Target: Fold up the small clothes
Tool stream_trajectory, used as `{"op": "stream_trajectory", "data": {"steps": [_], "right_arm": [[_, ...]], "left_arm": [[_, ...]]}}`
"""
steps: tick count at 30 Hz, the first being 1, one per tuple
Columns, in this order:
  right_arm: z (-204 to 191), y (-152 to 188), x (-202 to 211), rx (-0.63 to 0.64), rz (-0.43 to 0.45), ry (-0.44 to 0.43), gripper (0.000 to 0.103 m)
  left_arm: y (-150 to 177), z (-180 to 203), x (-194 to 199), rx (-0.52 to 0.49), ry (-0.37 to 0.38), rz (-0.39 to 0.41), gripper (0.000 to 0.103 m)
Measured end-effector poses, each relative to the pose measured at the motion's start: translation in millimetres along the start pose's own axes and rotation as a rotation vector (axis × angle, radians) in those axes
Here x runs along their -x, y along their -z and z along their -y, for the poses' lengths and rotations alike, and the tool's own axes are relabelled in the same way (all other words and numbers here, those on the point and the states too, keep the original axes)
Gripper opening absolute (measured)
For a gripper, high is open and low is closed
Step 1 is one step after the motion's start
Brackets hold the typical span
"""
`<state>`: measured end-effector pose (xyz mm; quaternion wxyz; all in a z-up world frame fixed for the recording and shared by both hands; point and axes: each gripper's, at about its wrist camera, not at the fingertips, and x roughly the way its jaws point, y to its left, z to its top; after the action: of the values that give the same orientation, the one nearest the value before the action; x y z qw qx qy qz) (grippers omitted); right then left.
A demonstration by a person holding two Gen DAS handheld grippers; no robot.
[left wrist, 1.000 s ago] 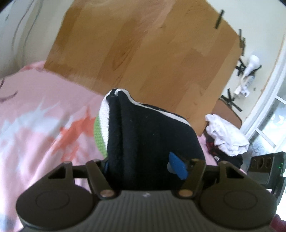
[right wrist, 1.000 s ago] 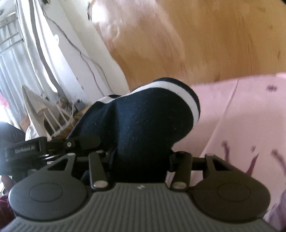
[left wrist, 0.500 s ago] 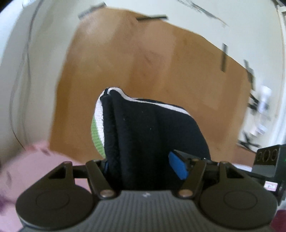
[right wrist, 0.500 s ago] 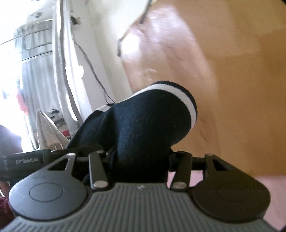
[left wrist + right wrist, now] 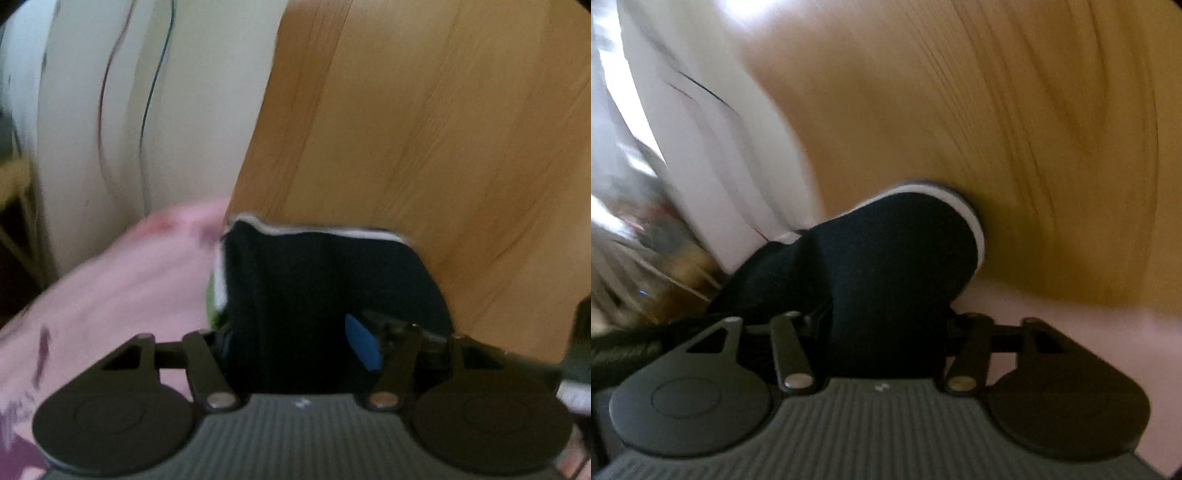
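Observation:
A small dark navy garment [image 5: 314, 288] with white trim and a green patch at its left edge is bunched between the fingers of my left gripper [image 5: 301, 343], which is shut on it. The same navy garment [image 5: 886, 280] with its white band also fills my right gripper [image 5: 882, 339], which is shut on it. The cloth hangs between the two grippers, held up off the pink bedsheet [image 5: 122, 288]. A blue pad [image 5: 364, 347] of the left gripper shows at the cloth's right side. Both views are motion blurred.
A wooden board [image 5: 424, 147] stands close behind the garment, also in the right wrist view [image 5: 997, 129]. A white wall with hanging cables [image 5: 147, 92] is at the left. Blurred clutter [image 5: 646, 240] lies at the left of the right wrist view.
Both grippers have swung with the garment still clamped. The views turned from high on the wooden board down and leftwards, so the pink sheet and the white wall show again.

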<state>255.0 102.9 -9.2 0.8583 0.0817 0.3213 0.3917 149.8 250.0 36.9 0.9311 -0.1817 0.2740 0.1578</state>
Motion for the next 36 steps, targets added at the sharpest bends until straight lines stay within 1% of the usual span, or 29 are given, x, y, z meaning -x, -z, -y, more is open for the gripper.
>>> {"op": "stream_trajectory", "data": {"steps": [1, 2, 3, 4, 5, 7, 8, 9, 10, 11, 12, 14, 15, 16, 18, 20, 22, 24, 26, 27, 28, 30, 36], "right_arm": [[8.5, 3.8, 4.3, -0.053, 0.026, -0.027, 0.071], [11.8, 2.7, 12.5, -0.072, 0.038, -0.049, 0.072], [11.2, 1.8, 23.6, -0.067, 0.054, -0.045, 0.073], [8.6, 2.0, 36.6, -0.045, 0.078, -0.028, 0.079], [4.1, 4.4, 53.8, -0.011, 0.109, -0.007, 0.086], [-1.9, 13.6, 83.3, 0.04, 0.145, 0.01, 0.087], [-6.5, 23.1, 101.4, 0.065, 0.149, 0.007, 0.087], [-10.3, 29.8, 113.6, 0.078, 0.146, 0.008, 0.087], [-14.2, 43.2, 130.6, 0.09, 0.14, 0.007, 0.088], [-17.9, 52.9, 143.7, 0.1, 0.137, 0.01, 0.088], [-18.4, 58.7, 152.8, 0.106, 0.133, 0.013, 0.089], [-20.7, 87.3, 181.3, 0.107, 0.116, 0.01, 0.089], [-19.8, 95.0, 185.7, 0.102, 0.107, 0.015, 0.09], [-18.6, 108.3, 199.0, 0.093, 0.097, 0.022, 0.09], [-20.5, 122.8, 211.9, 0.067, 0.087, 0.045, 0.09], [-23.1, 136.7, 223.3, 0.044, 0.078, 0.061, 0.092], [-25.2, 149.8, 236.6, 0.043, 0.077, 0.06, 0.093], [-27.0, 156.7, 241.3, 0.037, 0.101, 0.077, 0.094], [-24.4, 165.5, 250.3, 0.028, 0.135, 0.11, 0.101], [-23.5, 167.4, 252.6, 0.021, 0.157, 0.135, 0.103], [-21.5, 170.4, 257.3, 0.01, 0.18, 0.152, 0.103], [-19.9, 171.5, 260.9, -0.001, 0.228, 0.155, 0.103], [-14.9, 171.7, 265.4, -0.019, 0.223, 0.132, 0.103]], "left_arm": [[3.8, -2.1, -1.6, 0.005, -0.002, 0.01, 0.056], [4.9, 0.1, 0.5, -0.015, -0.007, 0.012, 0.056], [5.0, 4.3, 6.3, -0.036, -0.02, 0.017, 0.057], [6.3, 7.4, 14.5, -0.048, -0.03, 0.031, 0.057], [8.4, 10.4, 26.3, -0.051, -0.039, 0.053, 0.059], [14.7, 15.1, 51.0, -0.047, -0.053, 0.092, 0.062], [17.8, 19.4, 63.9, -0.053, -0.062, 0.106, 0.065], [28.9, 25.7, 80.3, -0.069, -0.067, 0.124, 0.072], [34.4, 33.8, 90.4, -0.083, -0.068, 0.142, 0.076], [48.0, 40.6, 104.5, -0.099, -0.074, 0.161, 0.083], [63.8, 47.7, 118.2, -0.118, -0.085, 0.176, 0.084], [89.2, 59.0, 141.5, -0.154, -0.102, 0.193, 0.084], [102.9, 63.8, 153.5, -0.167, -0.112, 0.207, 0.085], [112.6, 67.5, 164.9, -0.169, -0.124, 0.221, 0.086], [133.8, 72.6, 184.1, -0.141, -0.14, 0.242, 0.093], [146.6, 74.2, 196.2, -0.108, -0.16, 0.257, 0.096], [158.0, 79.4, 203.0, -0.106, -0.186, 0.28, 0.098], [170.8, 87.4, 206.0, -0.143, -0.213, 0.288, 0.099], [183.5, 91.4, 207.4, -0.187, -0.237, 0.303, 0.102], [188.1, 93.5, 206.2, -0.201, -0.256, 0.315, 0.102], [189.3, 95.4, 206.6, -0.207, -0.268, 0.328, 0.102], [190.4, 95.2, 209.4, -0.197, -0.277, 0.359, 0.103], [188.1, 90.4, 202.7, -0.17, -0.289, 0.31, 0.103]]}}
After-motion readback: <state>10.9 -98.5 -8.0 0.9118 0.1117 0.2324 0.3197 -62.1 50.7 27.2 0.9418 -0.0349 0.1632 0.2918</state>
